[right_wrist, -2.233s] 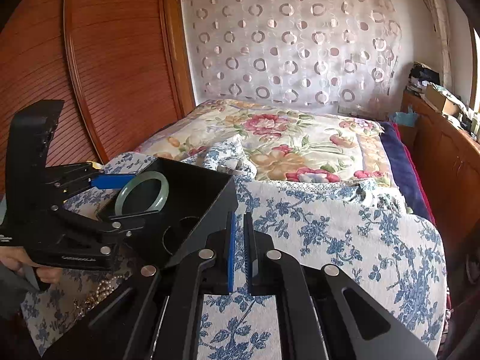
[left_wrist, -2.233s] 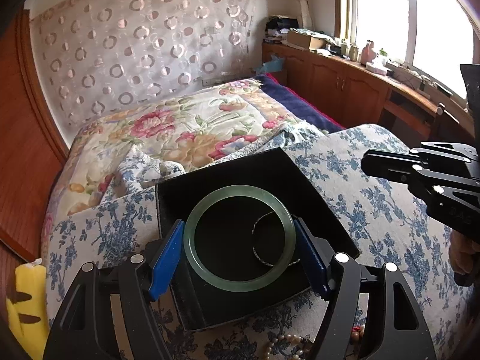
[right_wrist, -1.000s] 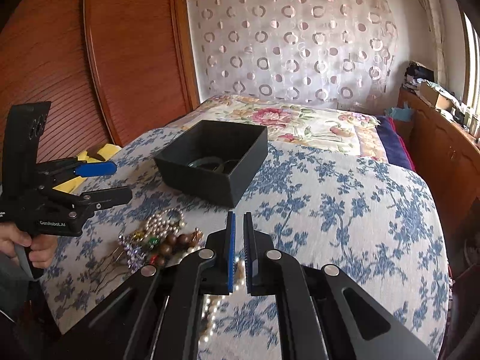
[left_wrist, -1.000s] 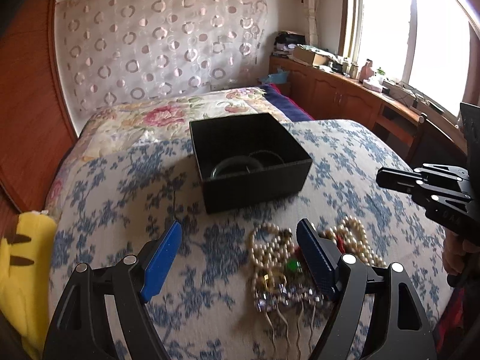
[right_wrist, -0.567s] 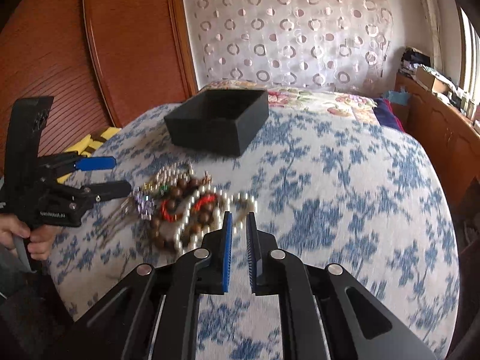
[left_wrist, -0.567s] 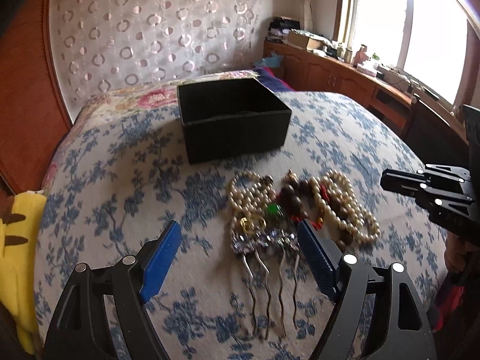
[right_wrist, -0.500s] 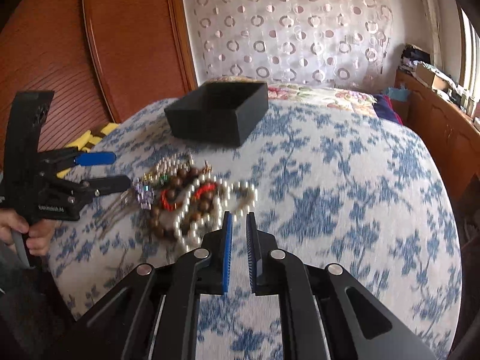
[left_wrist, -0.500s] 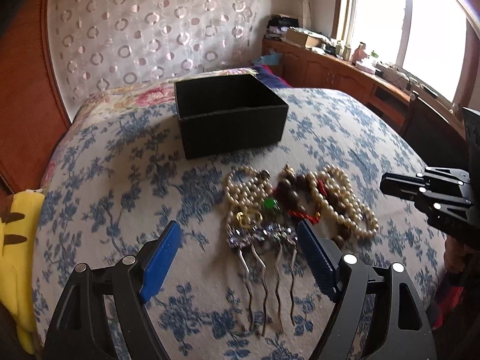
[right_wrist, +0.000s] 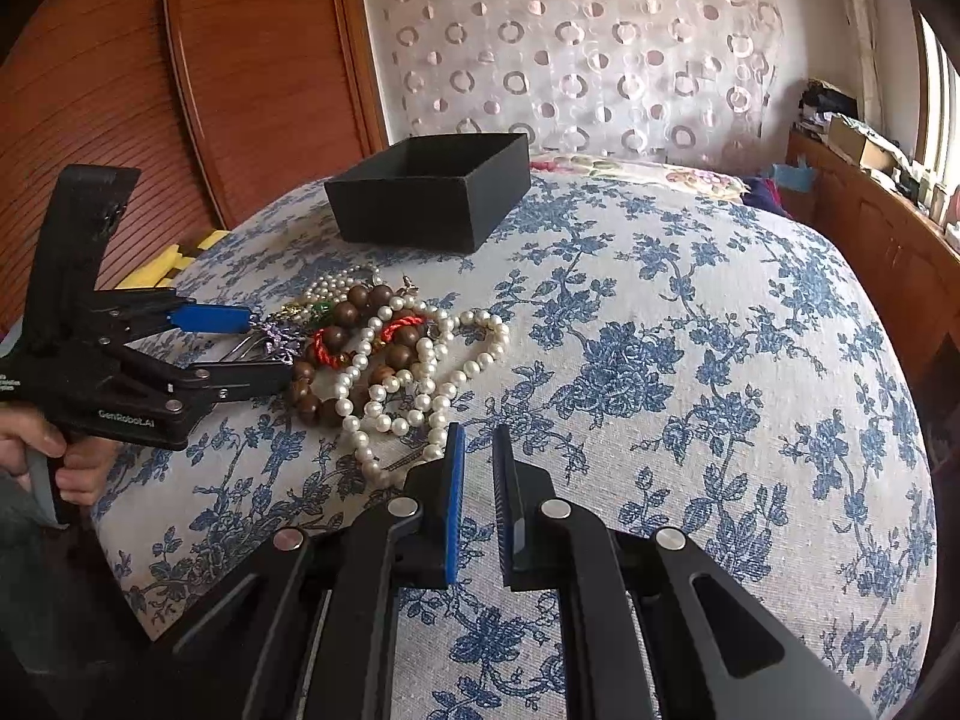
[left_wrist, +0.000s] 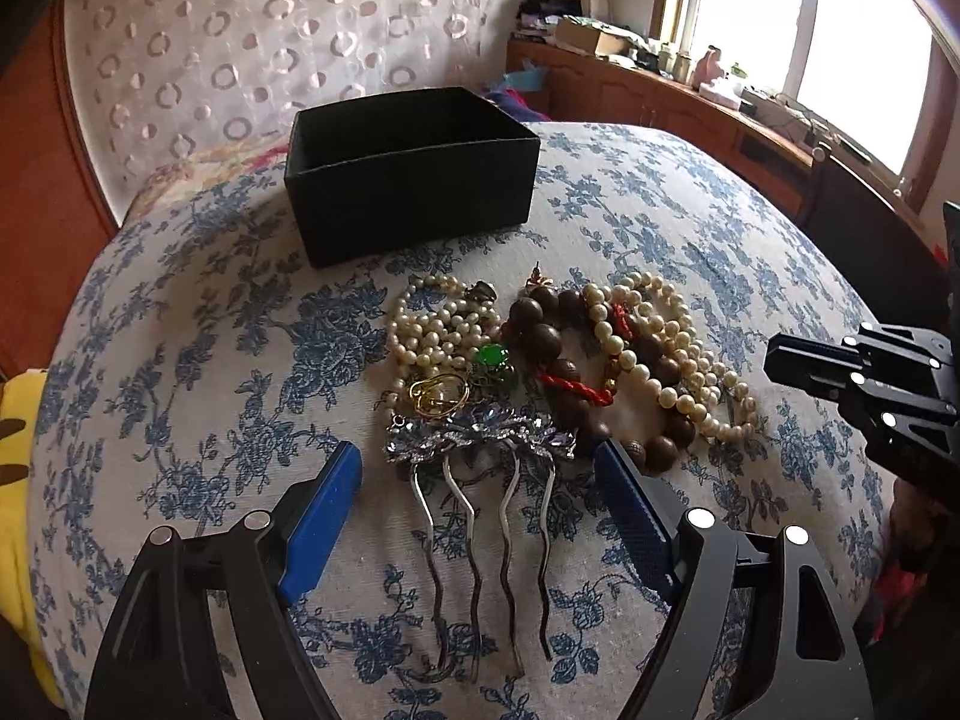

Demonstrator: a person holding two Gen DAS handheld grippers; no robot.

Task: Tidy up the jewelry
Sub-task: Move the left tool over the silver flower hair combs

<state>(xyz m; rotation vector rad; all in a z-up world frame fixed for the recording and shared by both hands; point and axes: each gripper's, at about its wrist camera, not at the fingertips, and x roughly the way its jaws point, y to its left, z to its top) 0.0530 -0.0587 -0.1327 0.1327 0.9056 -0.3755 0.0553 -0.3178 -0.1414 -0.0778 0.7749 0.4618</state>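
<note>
A heap of jewelry lies on the blue-flowered cloth: pearl strands, brown wooden beads, a red cord, a green stone and a silver hair comb with wavy prongs. My left gripper is open, with its blue pads either side of the comb's prongs and not touching them; from the right wrist view it sits at the heap's left edge. My right gripper is shut and empty, just in front of the pearl strands. Behind the heap stands the black box, its inside hidden.
A hand holds the left gripper's handle. The cloth drops away at its near and right edges. A yellow cushion lies at the left, a wooden panel stands behind it, and a low wooden cabinet runs under the window.
The green bangle that my left gripper held over the box is gone from its jaws. Both grippers drew back from the box and sank toward the jewelry heap.
</note>
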